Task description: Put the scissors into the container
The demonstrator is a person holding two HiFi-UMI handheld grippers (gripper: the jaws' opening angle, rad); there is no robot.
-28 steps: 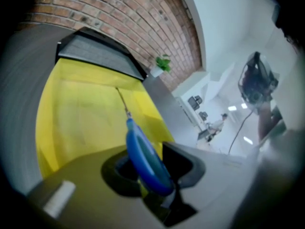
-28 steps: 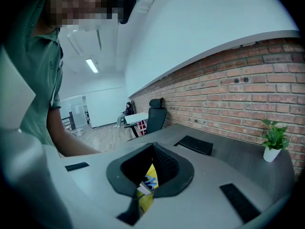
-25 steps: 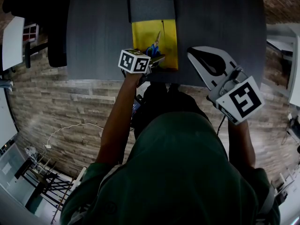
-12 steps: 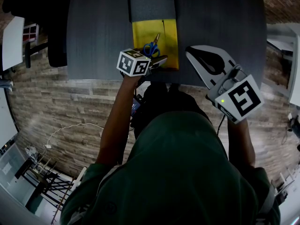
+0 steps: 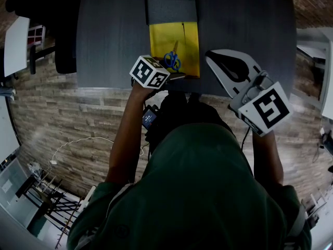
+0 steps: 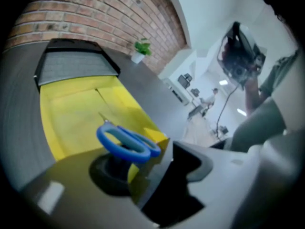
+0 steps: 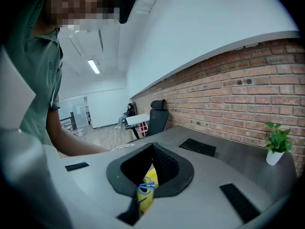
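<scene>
– At the tabletop's [image 5: 104, 35] near edge, right in the middle, sits the yellow container [image 5: 161, 40], and the scissors [image 5: 173, 60] are inside it!
– Where exactly?
– Toward the container's near end, blue handles closest to the person, blades pointing at the far end, where a grey panel [image 5: 171, 8] adjoins it.
– And the left gripper [image 5: 176, 76]?
– It's at the container's near edge, toward the left corner, and its jaws are opening as we speak. In the left gripper view the blue handles show just beyond the tips, over the gap, but neither pad presses on them. No grip there.
– So the scissors are loose.
– Loose, yes. Whether they lie fully flat on the yellow floor, I can't tell from that angle.
– Right gripper [image 5: 212, 58]?
– Over the tabletop's near edge, right of the container, near it but not touching, tips aimed its way. Jaws together at the tips, nothing clamped. Through the oval opening between them, the right gripper view catches the yellow and the blue handles beyond.
– Anything else out there?
– A small plant [image 7: 276, 144] at the tabletop's far right corner by the brick wall [image 7: 228, 85], and a chair [image 7: 157, 116] off the left edge.
</scene>
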